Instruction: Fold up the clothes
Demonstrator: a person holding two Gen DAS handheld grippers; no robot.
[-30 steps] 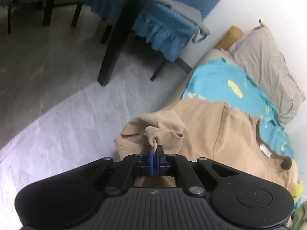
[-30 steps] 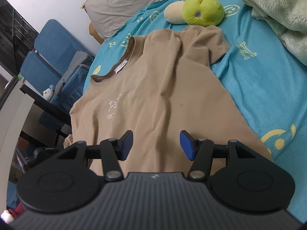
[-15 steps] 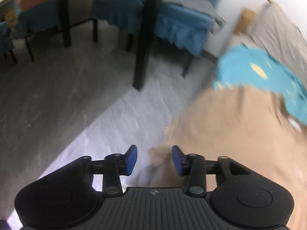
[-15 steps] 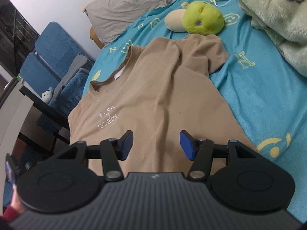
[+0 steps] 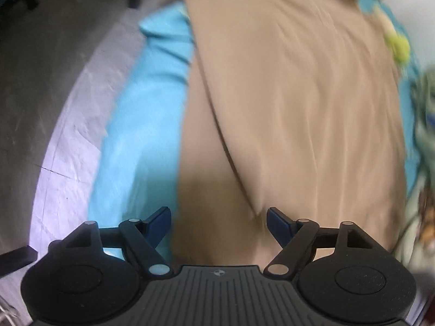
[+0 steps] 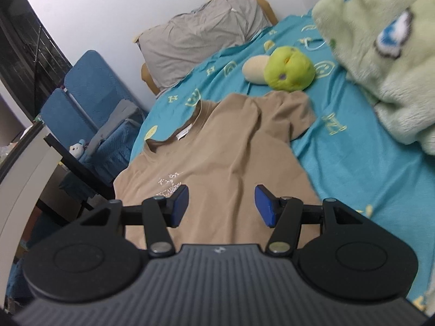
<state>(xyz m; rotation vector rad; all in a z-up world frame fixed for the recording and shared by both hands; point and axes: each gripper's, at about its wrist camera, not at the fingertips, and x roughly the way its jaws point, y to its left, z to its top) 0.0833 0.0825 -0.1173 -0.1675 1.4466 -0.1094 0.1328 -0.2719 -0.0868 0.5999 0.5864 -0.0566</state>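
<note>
- Folding of the tan T-shirt (image 6: pixel 233 146) under way: spread front-up on the bed's turquoise sheet (image 6: pixel 353 163), collar toward the grey pillow (image 6: pixel 201 35), one long side already turned in, judging by the diagonal fold edge (image 5: pixel 217 114) seen from the left wrist
- Left tool (image 5: pixel 218 221) pointing steeply down over the hem end of the T-shirt, jaws just opened wide, nothing between them, cloth lying loose below
- Right tool (image 6: pixel 221 205) held above the lower chest of the T-shirt, just short of the white print (image 6: pixel 170 182), jaws half apart, gripping nothing
- Far sleeve (image 6: pixel 293 114) of the T-shirt spread out toward the green plush toy (image 6: pixel 289 72), not yet folded in
- Next move, by judgement: pinching a fresh edge, likely that sleeve or the hem, with jaws closing on cloth only and not on the sheet beneath
- Plush toy lying just beyond the sleeve, almost touching it; likely no bar to an inward fold
- Pale green fleece blanket (image 6: pixel 380 54) heaped to the right of the T-shirt, well apart from it
- Blue chairs (image 6: pixel 89 92) and a dark frame beside the bed on the left of the T-shirt; that side of the cloth near the mattress edge, with some risk of slipping toward the grey floor (image 5: pixel 40 81)
- Left view blurred, so finer creases hard to read
</note>
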